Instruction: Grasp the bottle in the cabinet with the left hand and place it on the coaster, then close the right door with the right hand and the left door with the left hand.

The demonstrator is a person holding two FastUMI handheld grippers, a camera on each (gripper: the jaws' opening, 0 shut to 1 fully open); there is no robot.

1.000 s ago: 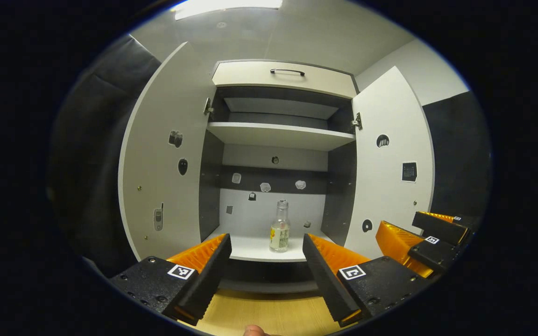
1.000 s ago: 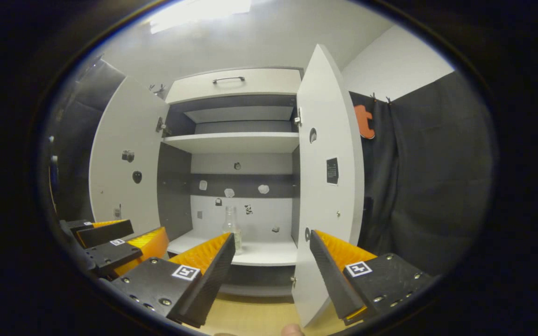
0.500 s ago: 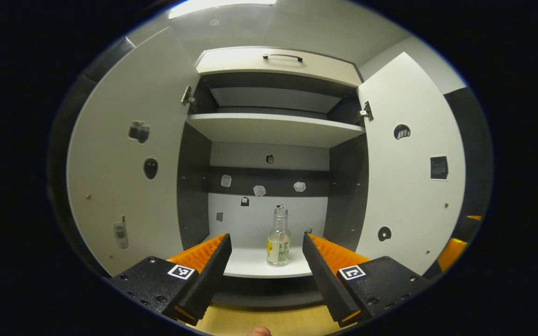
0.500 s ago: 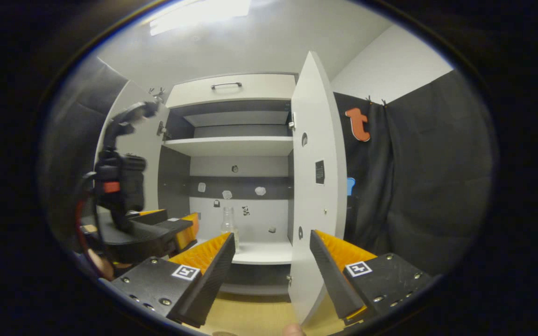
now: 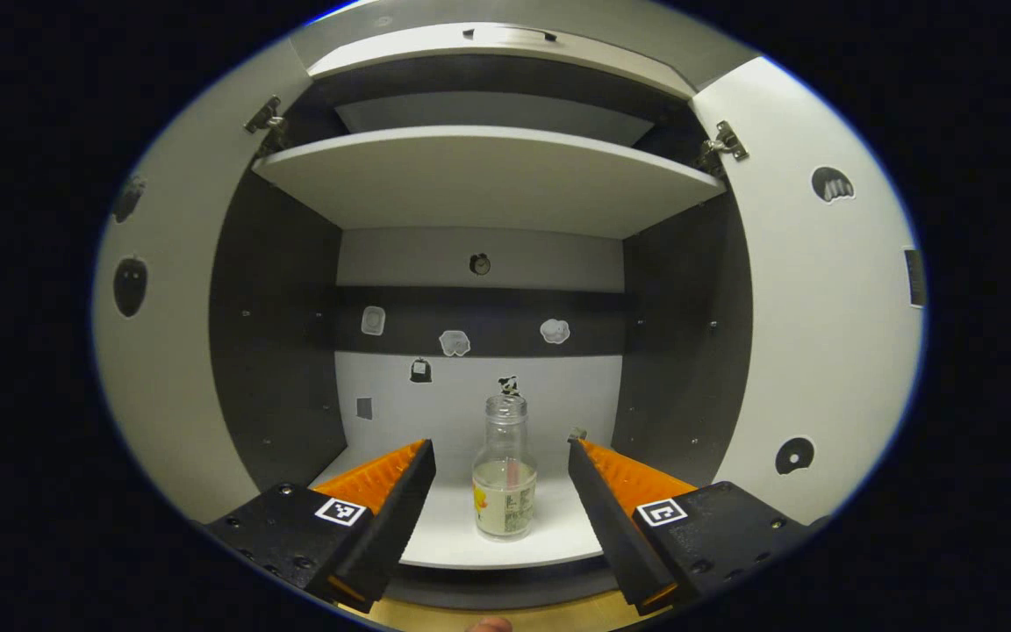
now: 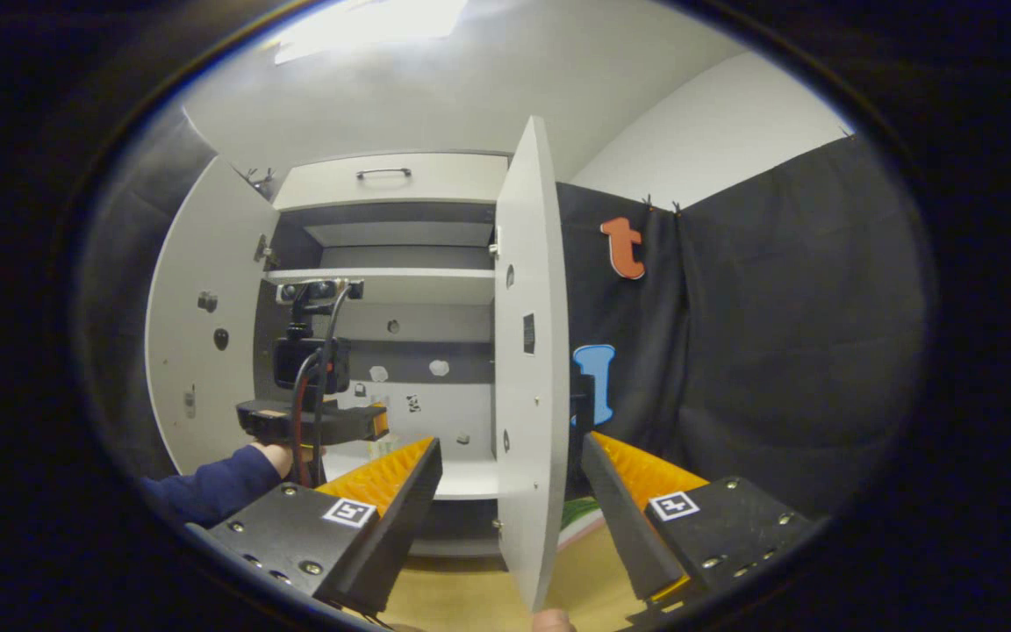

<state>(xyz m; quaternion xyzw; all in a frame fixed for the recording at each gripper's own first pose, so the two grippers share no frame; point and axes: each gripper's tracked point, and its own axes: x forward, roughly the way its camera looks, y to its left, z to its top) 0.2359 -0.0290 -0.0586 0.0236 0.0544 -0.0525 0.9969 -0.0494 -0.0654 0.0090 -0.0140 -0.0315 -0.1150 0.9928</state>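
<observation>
Bottle (image 5: pixel 505 478): clear glass, labelled, little liquid, upright near the front edge of the cabinet's lower shelf (image 5: pixel 505 544). Left gripper (image 5: pixel 498 474) spread wide, bottle centred between its fingers but not touched. Right gripper (image 6: pixel 511 478) also spread, holding nothing, straddling the edge of the open right door (image 6: pixel 527 369).

Risks: one finger meeting the bottle first could tip the narrow bottle or push it back; glass may slip if pinched on the neck; lifting high could strike the upper shelf (image 5: pixel 488 175).
</observation>
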